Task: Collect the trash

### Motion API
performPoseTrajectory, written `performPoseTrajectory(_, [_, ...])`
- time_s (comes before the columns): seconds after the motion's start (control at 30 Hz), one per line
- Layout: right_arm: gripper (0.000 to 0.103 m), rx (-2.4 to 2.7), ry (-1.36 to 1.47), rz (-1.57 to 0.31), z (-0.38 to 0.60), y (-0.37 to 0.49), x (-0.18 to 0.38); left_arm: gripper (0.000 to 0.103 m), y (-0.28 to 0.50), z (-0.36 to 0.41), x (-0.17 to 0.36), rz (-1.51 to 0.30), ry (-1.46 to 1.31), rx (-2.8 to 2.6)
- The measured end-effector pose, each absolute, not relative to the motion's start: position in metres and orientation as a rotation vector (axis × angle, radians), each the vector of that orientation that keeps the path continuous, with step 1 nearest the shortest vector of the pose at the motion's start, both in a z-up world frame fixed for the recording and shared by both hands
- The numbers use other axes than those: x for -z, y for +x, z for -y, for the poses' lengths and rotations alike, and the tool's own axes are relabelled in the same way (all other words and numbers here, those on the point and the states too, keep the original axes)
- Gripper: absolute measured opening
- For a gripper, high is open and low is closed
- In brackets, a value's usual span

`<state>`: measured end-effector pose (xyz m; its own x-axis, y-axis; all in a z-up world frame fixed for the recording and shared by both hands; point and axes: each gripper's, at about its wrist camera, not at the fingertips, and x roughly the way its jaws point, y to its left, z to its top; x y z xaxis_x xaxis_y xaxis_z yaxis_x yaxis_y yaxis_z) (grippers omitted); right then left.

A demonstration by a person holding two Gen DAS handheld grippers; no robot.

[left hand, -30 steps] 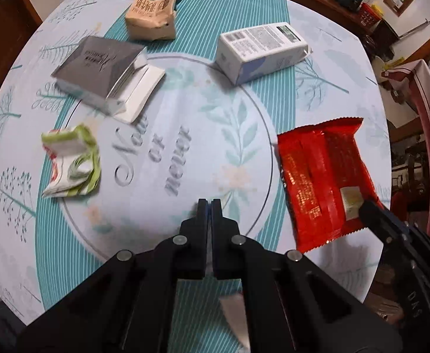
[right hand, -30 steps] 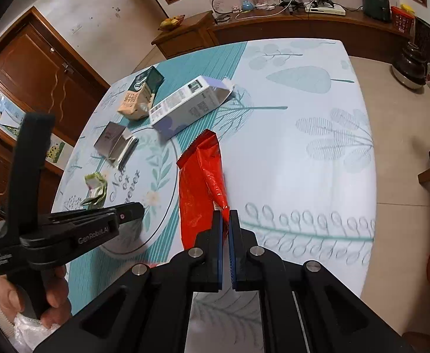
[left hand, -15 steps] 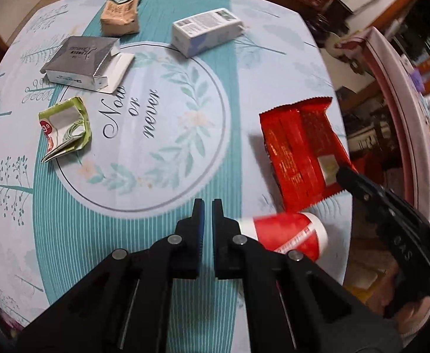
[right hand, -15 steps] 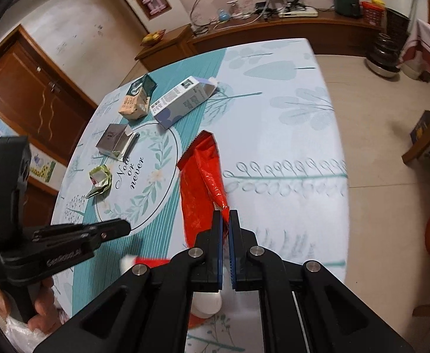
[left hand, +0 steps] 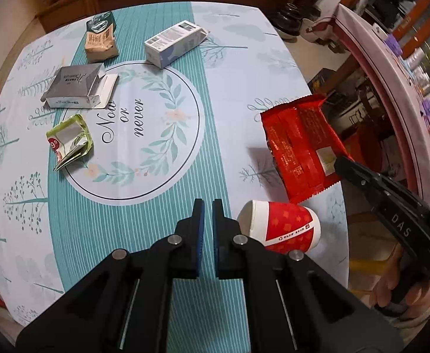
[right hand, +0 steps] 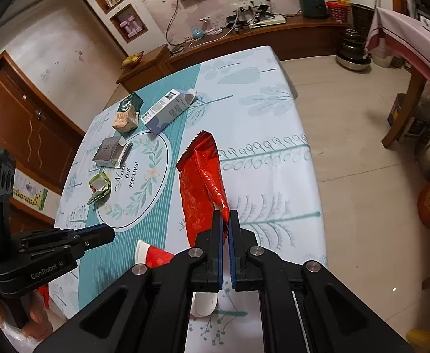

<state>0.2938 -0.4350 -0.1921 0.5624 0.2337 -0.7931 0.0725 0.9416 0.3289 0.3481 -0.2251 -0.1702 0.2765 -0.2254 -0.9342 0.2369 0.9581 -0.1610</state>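
Note:
A red snack wrapper (right hand: pixel 198 185) hangs tilted just above the right side of the table, and my right gripper (right hand: pixel 225 214) is shut on its near corner. The left wrist view shows the same wrapper (left hand: pixel 297 144) with the right gripper (left hand: pixel 340 162) at its right edge. A red and white paper cup (left hand: pixel 282 229) lies on its side near the table's front edge. My left gripper (left hand: pixel 208 206) hovers just left of the cup; its jaws are opening a slit, nothing between them.
Further back on the tablecloth (left hand: pixel 229 94) lie a crumpled green carton (left hand: pixel 70 139), an opened grey box (left hand: pixel 73 88), a white carton (left hand: pixel 173 42) and a brown carton (left hand: pixel 100 41). The table's right edge drops to the tiled floor (right hand: pixel 362 135).
Both grippers have pulled back and risen, so more of the table shows. The paper cup has come into view beside the left gripper. The red wrapper has come along with the right gripper.

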Motion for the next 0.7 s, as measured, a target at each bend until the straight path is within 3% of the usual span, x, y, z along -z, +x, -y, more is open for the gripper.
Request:
performPoseTrajectory(0.13, [0.003, -0.088, 0.354, -0.982, 0.436, 0.284, 0.193, 0.033, 0.35, 0.231, 0.179, -1.254, 0.024, 0.343])
performPoseTrajectory(0.33, [0.003, -0.054, 0.349, -1.005, 0.44, 0.266, 0.199, 0.038, 0.343, 0.233, 0.192, -1.306, 0.028, 0.338])
performPoseTrajectory(0.43, [0.003, -0.035, 0.347, -1.023, 0.444, 0.256, 0.205, 0.066, 0.339, 0.234, 0.198, -1.322, 0.031, 0.348])
performPoseTrajectory(0.7, [0.003, -0.014, 0.39, -1.071, 0.439, 0.219, 0.224, 0.066, 0.325, 0.238, 0.215, -1.395, -0.038, 0.4])
